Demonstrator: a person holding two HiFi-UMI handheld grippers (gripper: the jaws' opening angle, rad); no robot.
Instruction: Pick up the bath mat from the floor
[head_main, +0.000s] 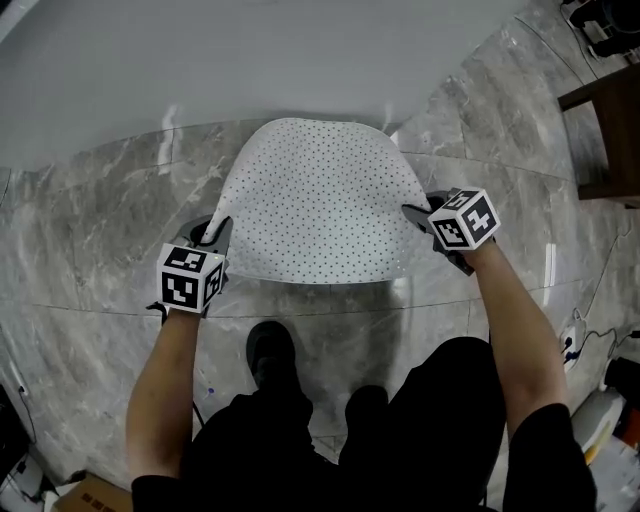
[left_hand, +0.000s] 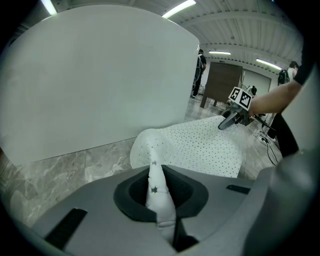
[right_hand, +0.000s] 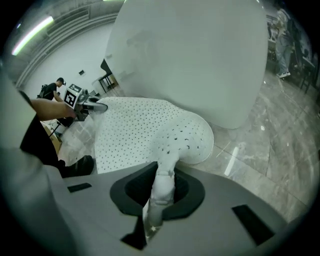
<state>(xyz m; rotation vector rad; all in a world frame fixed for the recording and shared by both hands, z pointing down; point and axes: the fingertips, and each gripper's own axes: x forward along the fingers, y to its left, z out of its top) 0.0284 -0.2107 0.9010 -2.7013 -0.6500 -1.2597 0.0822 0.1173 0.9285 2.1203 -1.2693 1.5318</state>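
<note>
A white bath mat (head_main: 315, 200) dotted with small holes hangs stretched between both grippers, lifted off the grey marble floor (head_main: 90, 220). My left gripper (head_main: 213, 237) is shut on the mat's near left corner, and in the left gripper view the pinched edge of the bath mat (left_hand: 160, 195) runs up between the jaws. At the near right corner my right gripper (head_main: 418, 215) is shut on the mat too. In the right gripper view the folded edge of the bath mat (right_hand: 162, 182) is clamped in the jaws, and the sheet spreads away toward the left gripper (right_hand: 99, 106).
A large white bathtub wall (head_main: 200, 60) rises just behind the mat. A dark wooden piece of furniture (head_main: 610, 130) stands at the right. My legs and a black shoe (head_main: 270, 350) are below the mat. Cables and boxes (head_main: 600, 390) lie at the lower right.
</note>
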